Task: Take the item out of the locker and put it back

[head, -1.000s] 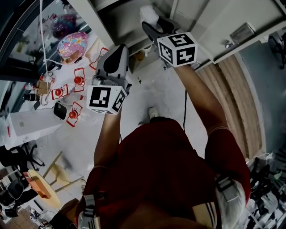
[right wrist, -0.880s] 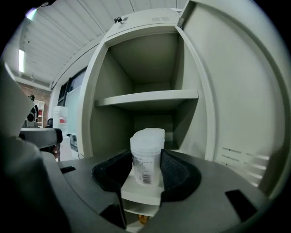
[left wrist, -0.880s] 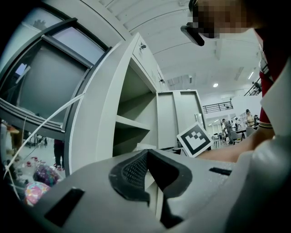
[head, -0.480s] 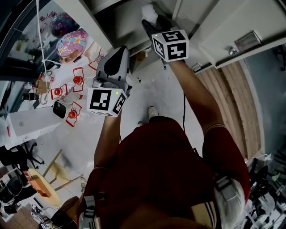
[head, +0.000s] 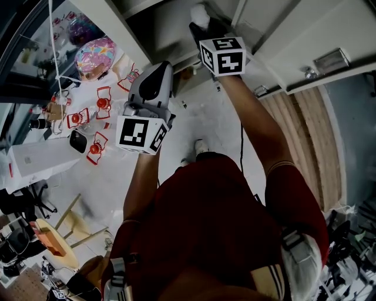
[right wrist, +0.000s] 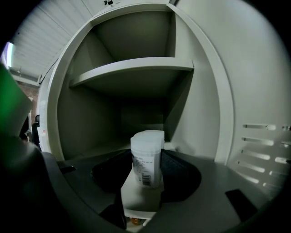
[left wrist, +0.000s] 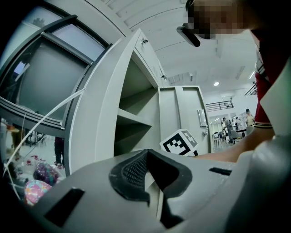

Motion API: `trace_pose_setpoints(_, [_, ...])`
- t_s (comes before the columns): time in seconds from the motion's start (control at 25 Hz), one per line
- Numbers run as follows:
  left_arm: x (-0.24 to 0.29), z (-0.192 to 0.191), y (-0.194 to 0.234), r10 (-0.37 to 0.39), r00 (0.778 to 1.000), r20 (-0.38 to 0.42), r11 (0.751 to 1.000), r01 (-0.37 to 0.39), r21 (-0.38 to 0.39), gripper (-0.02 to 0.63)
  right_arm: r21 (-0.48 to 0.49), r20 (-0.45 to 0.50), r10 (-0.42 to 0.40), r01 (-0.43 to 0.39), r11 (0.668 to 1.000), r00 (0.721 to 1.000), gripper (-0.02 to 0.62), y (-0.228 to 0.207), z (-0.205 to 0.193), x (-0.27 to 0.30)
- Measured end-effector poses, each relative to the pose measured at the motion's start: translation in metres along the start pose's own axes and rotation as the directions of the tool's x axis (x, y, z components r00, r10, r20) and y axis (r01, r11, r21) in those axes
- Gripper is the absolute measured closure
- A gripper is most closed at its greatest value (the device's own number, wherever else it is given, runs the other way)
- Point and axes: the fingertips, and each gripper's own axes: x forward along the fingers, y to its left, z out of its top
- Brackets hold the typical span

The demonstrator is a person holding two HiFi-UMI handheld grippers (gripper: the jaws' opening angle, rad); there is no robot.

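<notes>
A white plastic bottle with a printed label stands upright between my right gripper's dark pads, which press on both its sides. My right gripper points into the open grey locker, below its shelf. From the head view the bottle sits at the locker's opening, just ahead of the right gripper. Lower and to the left, outside the locker, my left gripper is shut and holds nothing. In the left gripper view its jaws meet, facing the locker's shelves.
The locker's door hangs open at the right. At the left a white surface carries a pink patterned ball and red-and-white items. A wooden stool stands on the floor at lower left. Planks run along the right.
My right gripper has moved a little further up toward the locker with the bottle in it. The left gripper has barely shifted.
</notes>
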Motion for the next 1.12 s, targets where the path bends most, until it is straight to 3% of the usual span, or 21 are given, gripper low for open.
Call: trace_pose_setpoints(1.12, [-0.010,-0.002,0.000,0.001,1.000,-0.006,1.000,-0.001,-0.005,0.600,-0.003,0.047,-0.007,0.007,1.000,0.999,0.362,0.008,0.010,-0.011])
